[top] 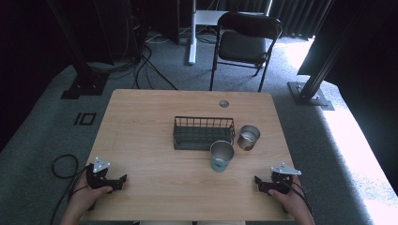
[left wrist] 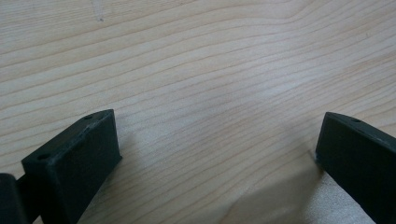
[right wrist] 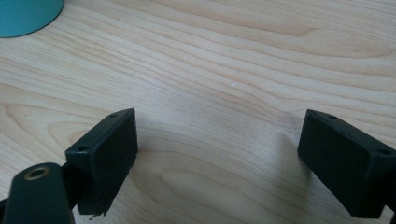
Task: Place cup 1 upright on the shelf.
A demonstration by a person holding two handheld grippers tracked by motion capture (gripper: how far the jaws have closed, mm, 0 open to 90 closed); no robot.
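In the right gripper view, the teal round cup (right wrist: 25, 16) is cut off by the top left corner. From above, the wire rack's far wall (top: 204, 123) partly hides its floor, and the metal tin's contents (top: 248, 136) are too small to tell.

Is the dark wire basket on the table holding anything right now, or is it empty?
Empty. In the high view the dark wire basket shows bare mesh inside; the teal cup and the metal tin stand outside it on the table.

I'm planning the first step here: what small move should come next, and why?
Probably reach the right hand-held gripper toward the teal cup. Both grippers rest open on the table holding nothing, and that cup stands upright nearest the right one, in front of the wire basket.
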